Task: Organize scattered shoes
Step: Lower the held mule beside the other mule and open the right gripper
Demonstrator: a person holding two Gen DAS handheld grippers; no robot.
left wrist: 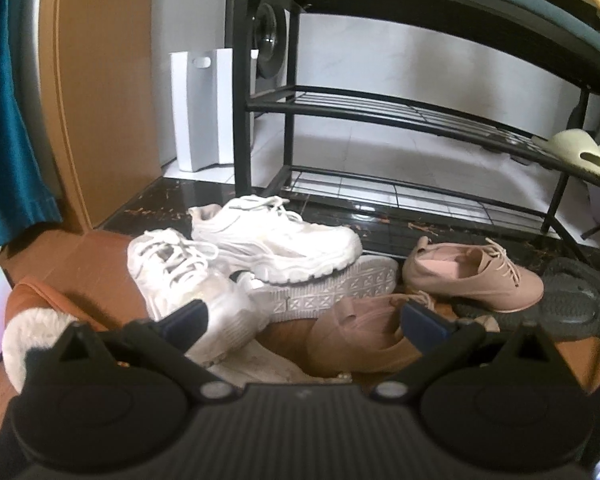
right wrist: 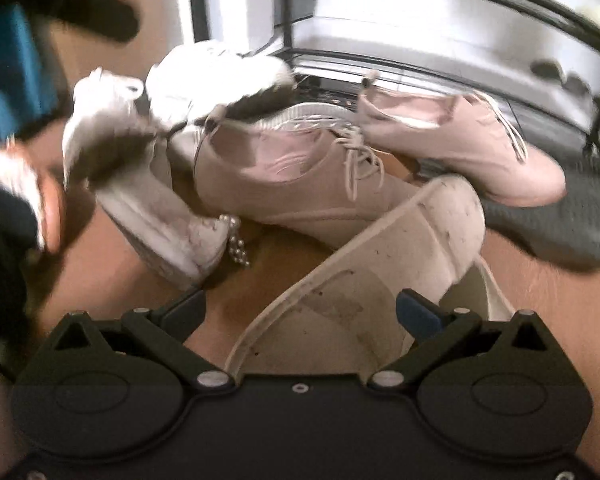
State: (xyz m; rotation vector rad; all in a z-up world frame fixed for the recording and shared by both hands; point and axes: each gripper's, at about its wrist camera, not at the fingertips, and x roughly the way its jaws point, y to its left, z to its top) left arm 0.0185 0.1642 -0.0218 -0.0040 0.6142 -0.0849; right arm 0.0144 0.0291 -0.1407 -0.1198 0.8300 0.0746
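A heap of shoes lies on the floor before a black shoe rack [left wrist: 380, 108]. Two white sneakers [left wrist: 276, 236] [left wrist: 188, 280] lie at the left, one white shoe lies sole-up [left wrist: 340, 284]. Two pink lace-up shoes lie at the right [left wrist: 472, 276] [left wrist: 364, 336]. My left gripper [left wrist: 306, 320] is open above the near pink shoe and the near sneaker. In the blurred right wrist view, my right gripper [right wrist: 300, 312] is open over a white shoe lying sole-up [right wrist: 380, 256], beside the pink shoes [right wrist: 300, 184] [right wrist: 460, 136].
Pale green slippers [left wrist: 580, 152] sit on the rack's middle shelf at the right. A dark slipper [left wrist: 572, 300] lies on the floor right of the pink shoes. An orange fur-lined boot [left wrist: 36, 320] lies at the left. A white paper bag [left wrist: 204, 108] stands by the wall.
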